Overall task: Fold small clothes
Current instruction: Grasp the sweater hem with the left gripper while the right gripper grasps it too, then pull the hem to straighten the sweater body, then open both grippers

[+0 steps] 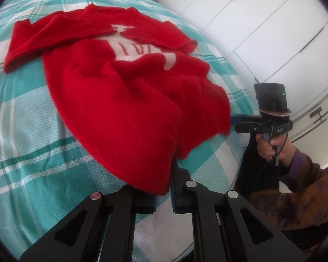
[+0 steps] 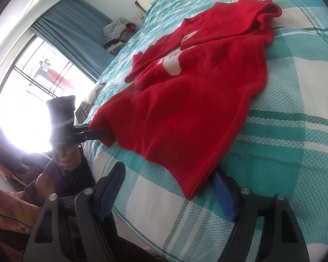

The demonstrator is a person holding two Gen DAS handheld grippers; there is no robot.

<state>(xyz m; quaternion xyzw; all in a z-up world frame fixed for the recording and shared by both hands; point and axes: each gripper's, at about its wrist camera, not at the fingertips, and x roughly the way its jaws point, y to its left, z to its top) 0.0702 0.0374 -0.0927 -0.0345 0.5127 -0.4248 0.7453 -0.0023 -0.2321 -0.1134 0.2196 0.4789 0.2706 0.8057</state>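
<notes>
The left gripper (image 2: 98, 134) is clenched on the red sweater's (image 2: 196, 100) hem corner; the right gripper (image 2: 172, 187) straddles the other corner, fingers released. Close fully before lifting both evenly.

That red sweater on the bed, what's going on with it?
A person is starting to fold the red sweater, which lies on a checked bedspread, using a handheld gripper in each hand. The left gripper has its jaws shut on one bottom corner of the hem. The right gripper sits at the other corner, jaws open around it, not yet gripping.
</notes>
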